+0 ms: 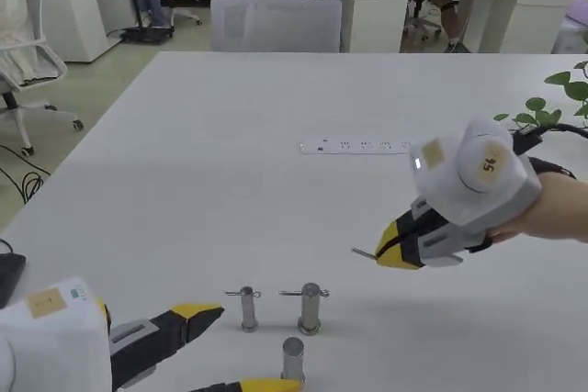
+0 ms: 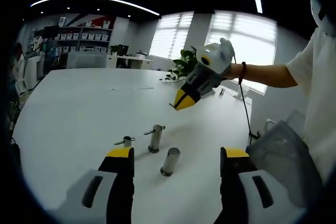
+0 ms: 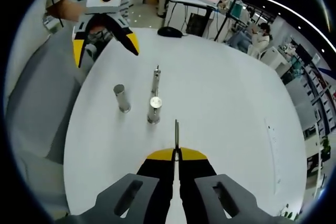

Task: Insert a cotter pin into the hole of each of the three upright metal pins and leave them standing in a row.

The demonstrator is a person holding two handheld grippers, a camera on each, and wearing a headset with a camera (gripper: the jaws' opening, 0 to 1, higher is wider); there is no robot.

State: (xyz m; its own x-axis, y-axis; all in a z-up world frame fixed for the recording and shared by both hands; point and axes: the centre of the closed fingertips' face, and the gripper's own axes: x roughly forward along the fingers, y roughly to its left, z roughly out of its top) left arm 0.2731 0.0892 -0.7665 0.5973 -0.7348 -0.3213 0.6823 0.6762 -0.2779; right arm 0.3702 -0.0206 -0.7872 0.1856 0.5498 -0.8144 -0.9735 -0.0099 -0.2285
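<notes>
- My right gripper [image 3: 177,153] has its jaws clenched on a cotter pin [image 3: 177,132], which pokes straight out past the tips, off the bench [image 3: 236,103].
- My left gripper [image 2: 178,153] has its jaws released and spread wide.
- The bare metal pin [image 2: 169,161] stands upright just ahead of the gap between my left tips, touching neither.
- Beyond it stand 2 more, each crossed by a cotter pin: the first fitted pin [image 2: 155,137] ahead of the gap, and the second fitted pin [image 2: 126,141] just past 1 tip.
</notes>
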